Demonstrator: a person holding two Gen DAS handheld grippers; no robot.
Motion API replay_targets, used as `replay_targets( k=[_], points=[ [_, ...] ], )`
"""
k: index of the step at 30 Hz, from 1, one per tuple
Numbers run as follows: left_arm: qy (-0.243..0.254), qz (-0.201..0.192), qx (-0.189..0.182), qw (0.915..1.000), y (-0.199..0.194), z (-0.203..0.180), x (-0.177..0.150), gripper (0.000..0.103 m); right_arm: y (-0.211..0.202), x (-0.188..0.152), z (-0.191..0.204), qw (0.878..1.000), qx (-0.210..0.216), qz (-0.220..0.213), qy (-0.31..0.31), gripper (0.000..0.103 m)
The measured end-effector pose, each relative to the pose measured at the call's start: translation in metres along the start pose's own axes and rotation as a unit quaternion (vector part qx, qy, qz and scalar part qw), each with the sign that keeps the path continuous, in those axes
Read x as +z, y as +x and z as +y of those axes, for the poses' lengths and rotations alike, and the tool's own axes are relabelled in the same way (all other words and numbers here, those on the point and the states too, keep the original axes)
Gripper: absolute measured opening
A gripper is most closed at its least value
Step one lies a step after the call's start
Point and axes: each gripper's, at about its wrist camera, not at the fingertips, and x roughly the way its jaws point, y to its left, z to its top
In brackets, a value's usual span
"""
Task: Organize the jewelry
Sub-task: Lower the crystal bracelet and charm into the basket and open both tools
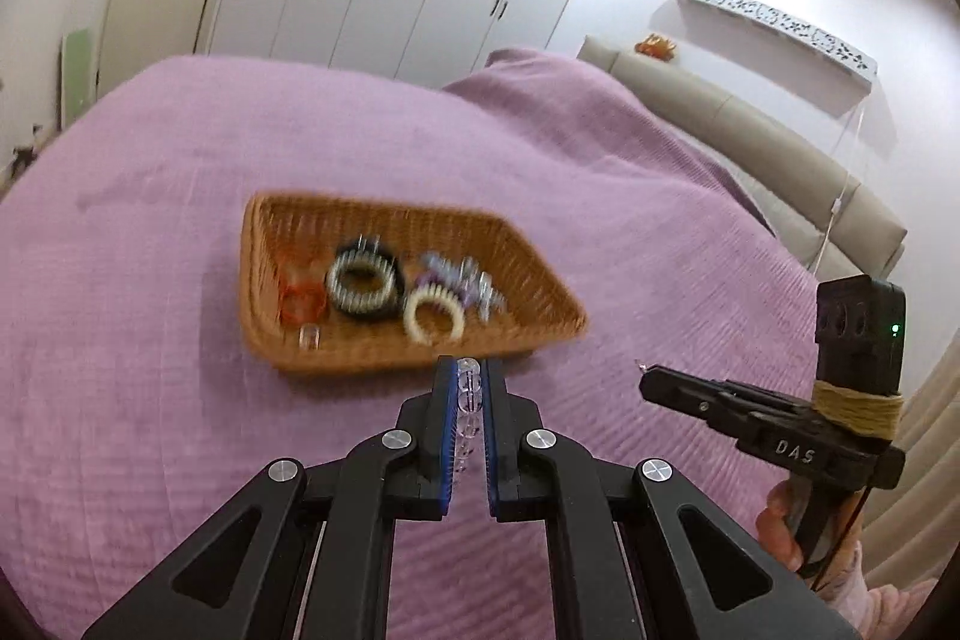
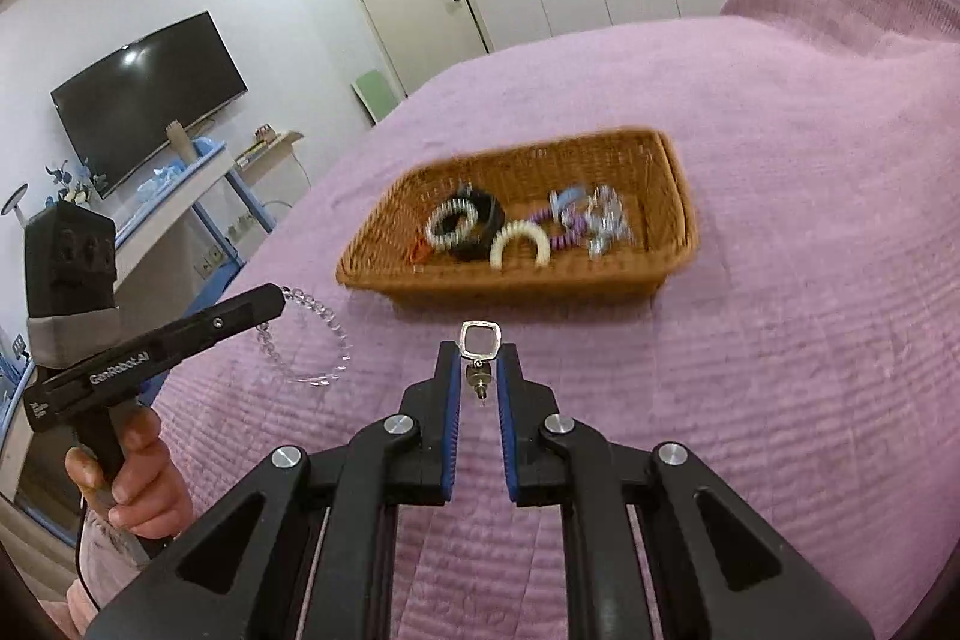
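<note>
Dangling light and slippery, the clear bead bracelet (image 2: 306,337) sat pinched in the left gripper (image 1: 469,370); the right gripper (image 2: 480,355) clamped a small silver pendant (image 2: 479,340) (fragile, best gripped by its frame).

Brown woven basket (image 1: 528,274) on ribbed lilac bedspread (image 1: 180,220); clear-beaded bracelet (image 2: 312,334).

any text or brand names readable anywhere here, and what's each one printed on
"DAS" on the side of the right gripper, as seen from the left wrist view.
"GenRobot.AI" on the side of the left gripper, as seen from the right wrist view.
A smaller white mark near the back end of that same body is too small to read.
Nothing readable on the basket or the television.
</note>
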Motion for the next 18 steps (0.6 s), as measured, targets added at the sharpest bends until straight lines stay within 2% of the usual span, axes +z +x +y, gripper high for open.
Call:
replay_targets(
  k=[3, 9, 15, 18],
  points=[
    [0.003, -0.017, -0.005, 0.9998, 0.004, -0.005, 0.023, 0.007, 0.000, 0.018, 0.001, 1.000, -0.004, -0.025, -0.006, 0.013],
    [0.010, -0.040, 0.014, 0.9990, 0.034, -0.007, 0.064, 0.007, 0.021, 0.062, -0.005, 0.998, -0.022, -0.052, -0.009, 0.013],
    [-0.018, -0.026, 0.016, 0.9994, 0.094, 0.017, 0.078, 0.007, 0.069, 0.101, -0.025, 0.998, -0.042, -0.044, 0.006, 0.013],
    [-0.025, -0.013, 0.005, 0.9996, 0.122, 0.030, 0.070, 0.007, 0.101, 0.110, -0.044, 0.999, -0.021, -0.023, 0.041, 0.013]
  ],
)
